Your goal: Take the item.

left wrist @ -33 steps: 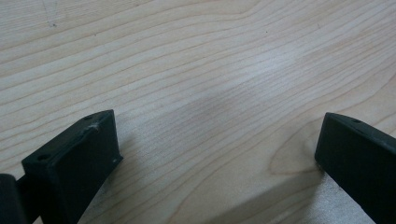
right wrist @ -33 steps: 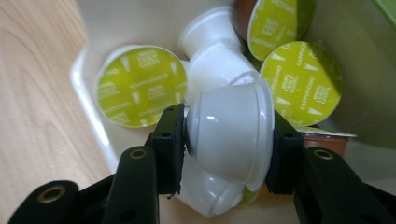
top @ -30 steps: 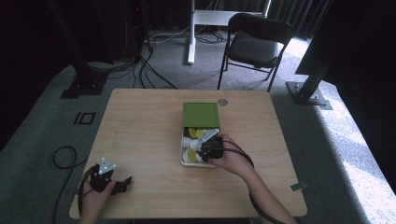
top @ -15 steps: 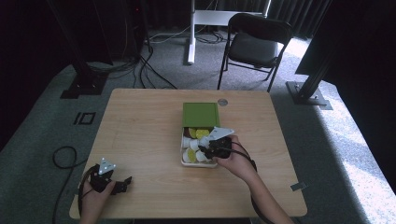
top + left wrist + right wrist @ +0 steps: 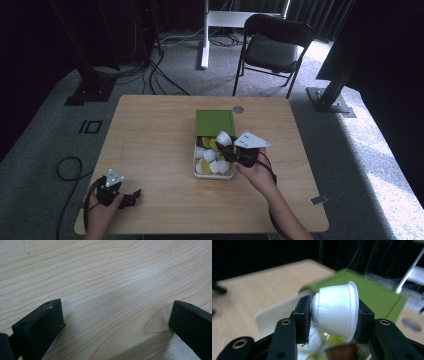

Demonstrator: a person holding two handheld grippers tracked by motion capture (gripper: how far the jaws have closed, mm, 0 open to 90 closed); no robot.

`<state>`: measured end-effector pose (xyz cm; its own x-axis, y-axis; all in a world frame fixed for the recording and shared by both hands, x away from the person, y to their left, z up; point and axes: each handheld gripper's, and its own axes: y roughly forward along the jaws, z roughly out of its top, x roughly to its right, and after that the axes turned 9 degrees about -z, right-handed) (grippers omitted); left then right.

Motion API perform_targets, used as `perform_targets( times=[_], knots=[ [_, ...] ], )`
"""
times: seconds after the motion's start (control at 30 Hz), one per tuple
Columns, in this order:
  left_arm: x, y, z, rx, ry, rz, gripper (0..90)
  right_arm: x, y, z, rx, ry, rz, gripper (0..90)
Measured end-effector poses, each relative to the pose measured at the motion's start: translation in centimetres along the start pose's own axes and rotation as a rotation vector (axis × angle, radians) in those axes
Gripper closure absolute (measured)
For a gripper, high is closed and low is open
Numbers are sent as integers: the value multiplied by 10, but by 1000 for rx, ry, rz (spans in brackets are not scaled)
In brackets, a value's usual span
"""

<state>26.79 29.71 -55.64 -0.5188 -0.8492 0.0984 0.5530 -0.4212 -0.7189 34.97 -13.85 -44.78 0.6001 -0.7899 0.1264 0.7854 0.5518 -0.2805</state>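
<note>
A white box point(image 5: 212, 175) with a green lid point(image 5: 215, 122) slid partway back sits mid-table, holding several white and yellow capsules. My right gripper point(image 5: 225, 144) is shut on a white capsule point(image 5: 223, 138) point(image 5: 335, 311), lifted above the box's open end; the capsule lies sideways between the jaws. In the right gripper view the green lid point(image 5: 377, 296) and the box wall point(image 5: 275, 312) lie behind it, with a brown capsule point(image 5: 342, 352) below. My left gripper point(image 5: 131, 197) rests open at the table's near left corner, with bare wood point(image 5: 110, 290) between its jaws.
The wooden table point(image 5: 150, 135) has a round grommet hole point(image 5: 238, 109) behind the box. A black folding chair point(image 5: 272, 47) and a white desk leg point(image 5: 205, 35) stand beyond the far edge. Cables lie on the carpet at left.
My right gripper has risen out of the box with the white capsule held in it and drawn slightly right. The left gripper has stayed put.
</note>
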Motion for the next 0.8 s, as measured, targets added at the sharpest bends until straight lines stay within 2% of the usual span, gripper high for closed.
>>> perform_targets(
  times=[0.07,0.13,0.37,0.47,0.6,0.8],
  knots=[
    [0,0,0,0,0,0,7,4,-4,3,41,4,-56,564],
    [0,0,0,0,0,0,7,9,-6,5,62,26,-84,563],
    [0,0,0,0,0,0,7,26,-8,3,40,46,-178,563],
    [0,0,0,-2,1,0,7,35,-7,-2,28,55,-237,563],
    [0,0,0,0,-1,-1,7,46,-4,-10,11,93,-301,563],
    [0,0,0,-2,0,-1,7,64,1,-21,-20,135,-364,563]
  ],
)
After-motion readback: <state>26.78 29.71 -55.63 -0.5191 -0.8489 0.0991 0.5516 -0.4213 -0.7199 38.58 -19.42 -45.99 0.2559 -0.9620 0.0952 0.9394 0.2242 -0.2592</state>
